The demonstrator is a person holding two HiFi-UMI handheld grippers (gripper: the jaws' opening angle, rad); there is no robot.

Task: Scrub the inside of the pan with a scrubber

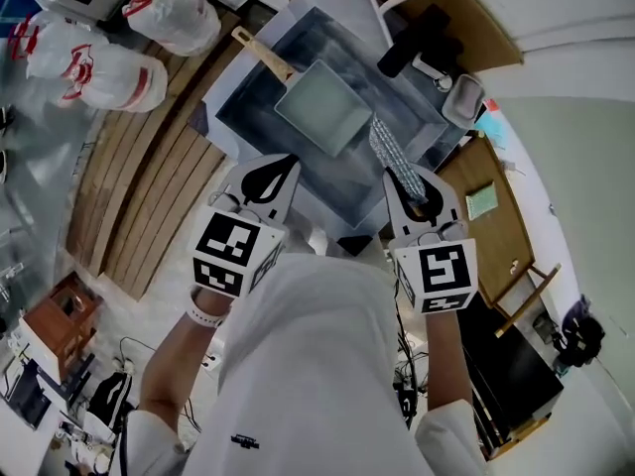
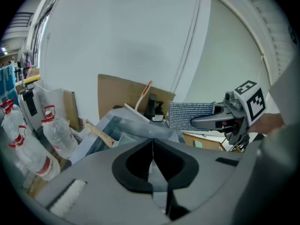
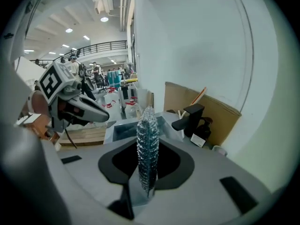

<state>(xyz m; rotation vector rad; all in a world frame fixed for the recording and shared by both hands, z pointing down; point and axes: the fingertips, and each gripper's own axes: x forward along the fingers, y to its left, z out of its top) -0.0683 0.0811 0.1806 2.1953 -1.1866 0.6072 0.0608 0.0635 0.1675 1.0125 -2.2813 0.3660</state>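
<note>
A square grey pan (image 1: 322,107) with a wooden handle (image 1: 261,53) lies in the steel sink (image 1: 243,117), seen from the head view. My right gripper (image 1: 409,188) is shut on a silvery mesh scrubber (image 1: 393,150), which hangs over the sink's right side, just right of the pan. In the right gripper view the scrubber (image 3: 147,142) stands edge-on between the jaws. My left gripper (image 1: 275,174) hovers above the sink's near edge, jaws shut with nothing between them (image 2: 152,143). From the left gripper view the scrubber (image 2: 192,115) and the right gripper (image 2: 229,118) show at the right.
A black faucet (image 1: 405,46) stands at the sink's far right, a small cup (image 1: 464,97) beside it. Water bottles (image 1: 99,67) and wooden slats (image 1: 149,196) lie to the left. Cardboard (image 2: 126,97) leans behind the sink. A green pad (image 1: 483,201) lies on the right board.
</note>
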